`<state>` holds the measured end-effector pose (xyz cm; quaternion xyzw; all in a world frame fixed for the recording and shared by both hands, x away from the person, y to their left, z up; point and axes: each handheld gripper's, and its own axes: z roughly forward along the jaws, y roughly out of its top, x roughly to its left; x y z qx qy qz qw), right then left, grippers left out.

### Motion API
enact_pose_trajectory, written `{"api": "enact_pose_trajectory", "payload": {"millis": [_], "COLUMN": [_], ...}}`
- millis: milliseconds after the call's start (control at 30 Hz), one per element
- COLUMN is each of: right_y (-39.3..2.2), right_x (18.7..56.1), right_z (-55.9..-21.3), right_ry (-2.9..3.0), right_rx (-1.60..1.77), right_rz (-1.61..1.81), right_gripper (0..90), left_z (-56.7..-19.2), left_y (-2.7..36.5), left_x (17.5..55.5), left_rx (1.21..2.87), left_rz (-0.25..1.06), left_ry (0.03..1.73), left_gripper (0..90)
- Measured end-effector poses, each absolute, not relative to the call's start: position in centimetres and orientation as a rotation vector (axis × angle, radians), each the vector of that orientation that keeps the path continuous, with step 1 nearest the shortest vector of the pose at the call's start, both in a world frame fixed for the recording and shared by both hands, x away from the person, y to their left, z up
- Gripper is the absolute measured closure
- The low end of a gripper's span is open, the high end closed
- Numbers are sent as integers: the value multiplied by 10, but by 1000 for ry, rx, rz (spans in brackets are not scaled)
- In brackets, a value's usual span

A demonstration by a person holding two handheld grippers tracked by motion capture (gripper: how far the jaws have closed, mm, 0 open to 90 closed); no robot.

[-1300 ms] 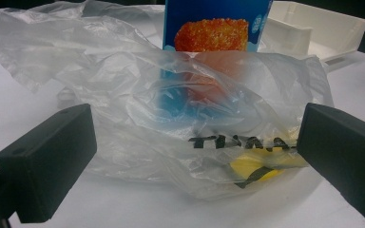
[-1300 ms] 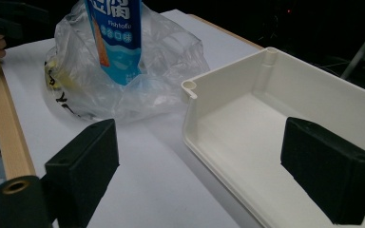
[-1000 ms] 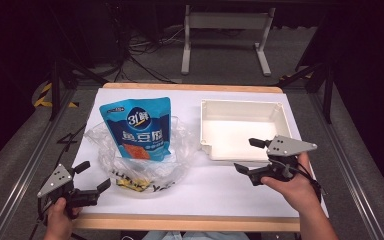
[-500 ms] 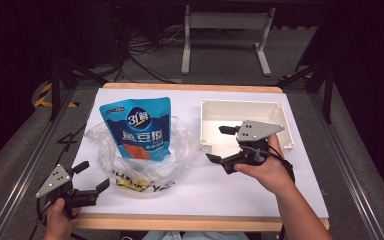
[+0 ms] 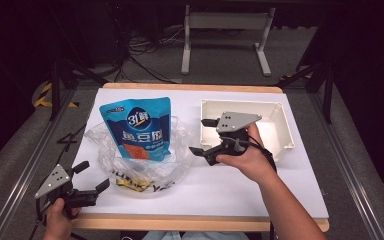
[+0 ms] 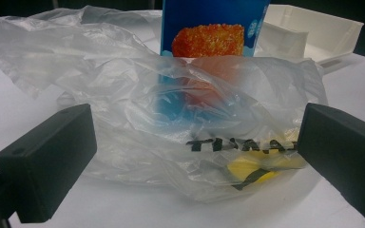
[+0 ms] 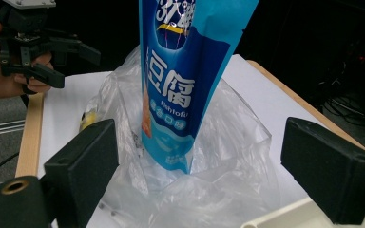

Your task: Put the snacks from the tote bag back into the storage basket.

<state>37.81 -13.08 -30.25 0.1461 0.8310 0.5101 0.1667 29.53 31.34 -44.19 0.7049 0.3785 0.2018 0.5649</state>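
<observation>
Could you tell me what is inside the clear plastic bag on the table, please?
A blue pouch stands in the plastic bag, top sticking out. Something yellow lies at the bag's near end; the crumpled film blurs what it is.

Blue pouch (image 5: 139, 131) (orange patch), clear bag (image 5: 175, 160)

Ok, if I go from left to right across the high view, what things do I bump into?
Left tool → clear plastic bag with the blue pouch standing in it → right tool → white tray.
</observation>
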Motion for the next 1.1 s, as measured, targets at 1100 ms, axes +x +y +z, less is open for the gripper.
{"api": "enact_pose_trajectory", "payload": {"millis": [1100], "right_y": [-68], "right_x": [430], "right_z": [-334], "right_ry": [2408], "right_rx": [360], "right_rz": [1498], "right_gripper": [62], "left_z": [-442], "left_y": [314], "left_x": [297], "left_rx": [1658], "left_rz": [450], "left_ry": [889], "left_gripper": [3]}}
